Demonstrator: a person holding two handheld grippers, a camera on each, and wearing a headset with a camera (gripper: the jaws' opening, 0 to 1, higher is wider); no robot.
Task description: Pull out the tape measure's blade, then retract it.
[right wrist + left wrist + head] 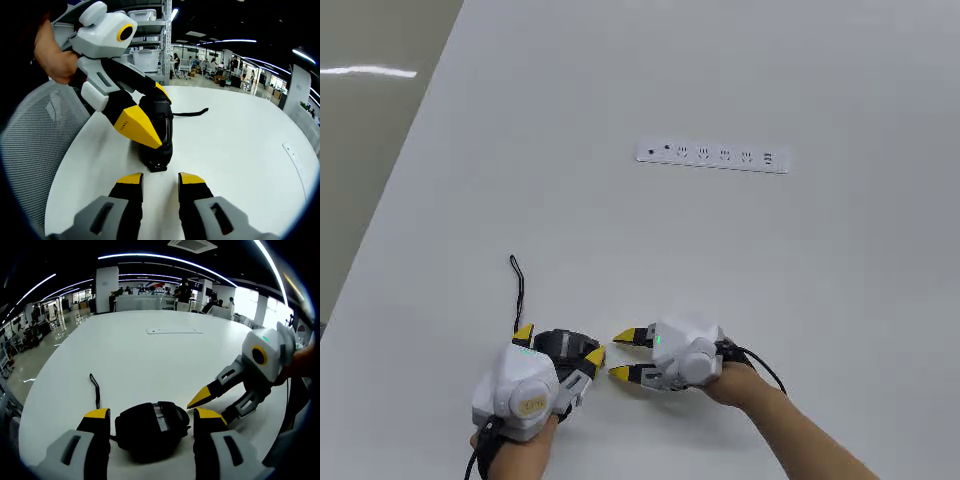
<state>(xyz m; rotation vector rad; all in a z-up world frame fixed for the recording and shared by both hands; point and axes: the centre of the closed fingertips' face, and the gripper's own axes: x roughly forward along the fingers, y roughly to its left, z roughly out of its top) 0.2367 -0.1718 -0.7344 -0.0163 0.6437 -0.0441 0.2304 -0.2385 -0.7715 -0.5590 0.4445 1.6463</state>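
A black tape measure [564, 347] lies on the white table [650, 240] near its front edge. My left gripper [559, 342] holds it, one yellow-tipped jaw on each side of its case [152, 427]. Its black wrist strap [517, 288] trails away across the table. My right gripper [620, 355] lies just right of the tape measure and points at it, open with a narrow gap and nothing between its fingertips. In the right gripper view the case [160, 135] stands a short way beyond that gripper [161, 180], apart from it.
A white power strip [712, 156] lies far back on the table, right of centre. The table's left edge [390, 210] drops to a grey floor. A mesh chair back [40, 145] stands close behind the front edge.
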